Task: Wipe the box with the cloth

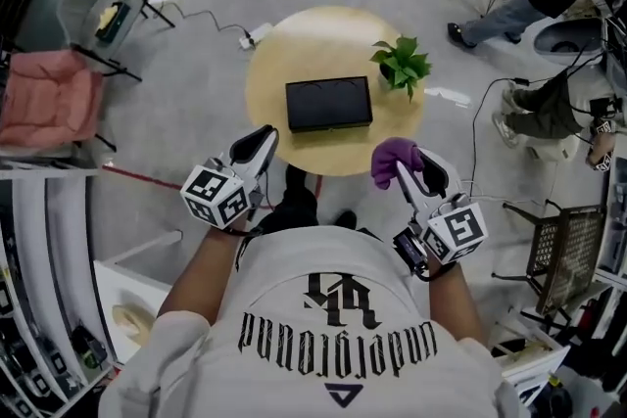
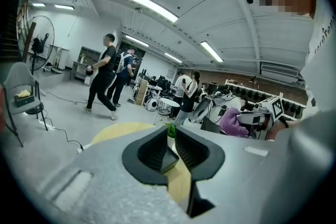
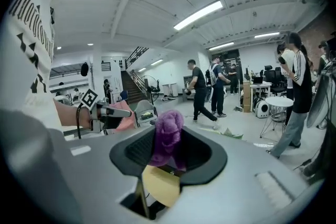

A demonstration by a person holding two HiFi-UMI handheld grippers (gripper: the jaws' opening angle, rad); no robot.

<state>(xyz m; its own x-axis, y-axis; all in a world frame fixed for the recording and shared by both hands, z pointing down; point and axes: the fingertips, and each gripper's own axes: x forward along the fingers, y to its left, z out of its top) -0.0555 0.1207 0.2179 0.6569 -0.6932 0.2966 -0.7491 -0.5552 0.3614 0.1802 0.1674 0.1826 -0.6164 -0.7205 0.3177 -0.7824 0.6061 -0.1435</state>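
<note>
Right tongs (image 1: 406, 173) clamped on purple cloth (image 1: 393, 158), left tongs (image 1: 259, 142) slightly apart, empty (both held off the bench (image 1: 294, 44)); black box (image 1: 329, 103) apparently untouched, wiping wholly outstanding.

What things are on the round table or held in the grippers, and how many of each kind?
Box: 1
Plant: 1
Purple cloth: 1
Total: 3
</note>
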